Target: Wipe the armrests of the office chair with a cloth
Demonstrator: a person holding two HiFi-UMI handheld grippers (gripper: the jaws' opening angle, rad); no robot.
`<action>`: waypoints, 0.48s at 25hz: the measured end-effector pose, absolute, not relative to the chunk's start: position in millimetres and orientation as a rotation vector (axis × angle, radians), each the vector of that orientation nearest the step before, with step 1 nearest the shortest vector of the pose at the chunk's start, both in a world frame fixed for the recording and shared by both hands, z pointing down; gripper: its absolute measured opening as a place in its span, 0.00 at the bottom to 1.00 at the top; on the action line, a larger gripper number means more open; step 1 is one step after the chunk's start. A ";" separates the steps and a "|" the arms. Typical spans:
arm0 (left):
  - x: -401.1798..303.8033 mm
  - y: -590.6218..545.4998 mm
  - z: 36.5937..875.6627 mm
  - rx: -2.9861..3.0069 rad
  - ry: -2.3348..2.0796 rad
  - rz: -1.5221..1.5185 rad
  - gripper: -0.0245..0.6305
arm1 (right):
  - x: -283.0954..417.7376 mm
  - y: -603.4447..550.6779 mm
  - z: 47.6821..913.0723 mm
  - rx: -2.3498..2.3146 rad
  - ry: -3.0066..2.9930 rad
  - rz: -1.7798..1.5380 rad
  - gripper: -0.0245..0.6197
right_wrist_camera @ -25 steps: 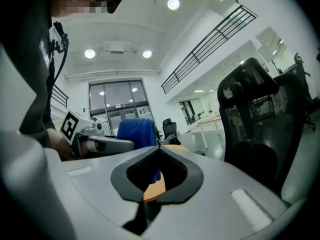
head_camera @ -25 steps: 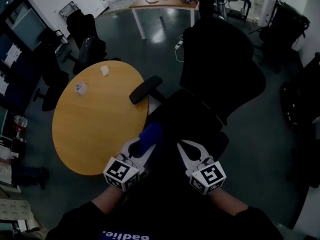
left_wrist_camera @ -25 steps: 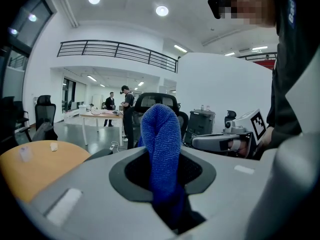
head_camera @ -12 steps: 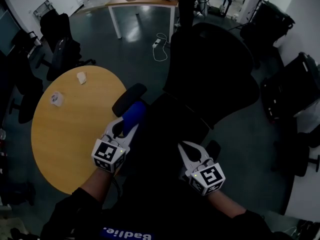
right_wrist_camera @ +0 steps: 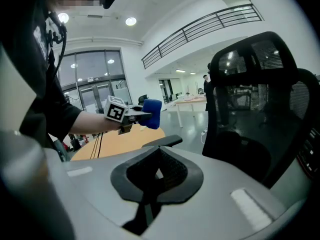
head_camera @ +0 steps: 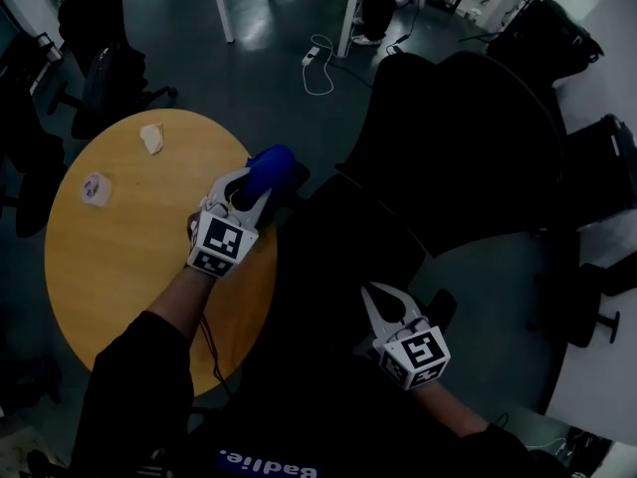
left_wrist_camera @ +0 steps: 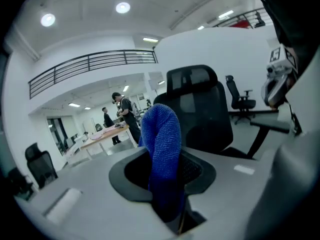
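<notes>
While my left gripper [head_camera: 251,185] hovers over armrest [right_wrist_camera: 161,142] by worktop [head_camera: 119,267] edge, fingers clamped on blue cloth [head_camera: 269,165], wiping not started imo; right gripper [head_camera: 368,292] fingers together, empty.

Round orange-yellow wooden worktop [head_camera: 119,267] on a dark glossy floor [head_camera: 269,78], bearing a crumpled white paper wad [head_camera: 150,138] near the far edge and a small pale round scrap [head_camera: 96,188] nearby, not touching.
</notes>
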State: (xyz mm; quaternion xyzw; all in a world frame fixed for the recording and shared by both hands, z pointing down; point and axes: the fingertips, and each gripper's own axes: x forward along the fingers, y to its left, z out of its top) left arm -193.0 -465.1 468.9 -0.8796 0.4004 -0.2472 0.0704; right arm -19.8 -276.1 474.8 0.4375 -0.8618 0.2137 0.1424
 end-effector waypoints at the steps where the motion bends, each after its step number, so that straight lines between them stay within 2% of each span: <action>1: -193.0 -478.3 478.9 -2.606 1.153 -0.804 0.22 | -24.4 -278.3 478.4 1.257 -2.468 0.621 0.05; 7: -178.6 -539.7 554.5 -2.470 0.839 -1.077 0.22 | -33.3 -286.1 493.0 1.257 -2.354 0.626 0.05; 12: -172.8 -566.7 602.0 -2.405 0.660 -1.180 0.22 | -36.9 -289.7 514.9 1.265 -2.263 0.659 0.05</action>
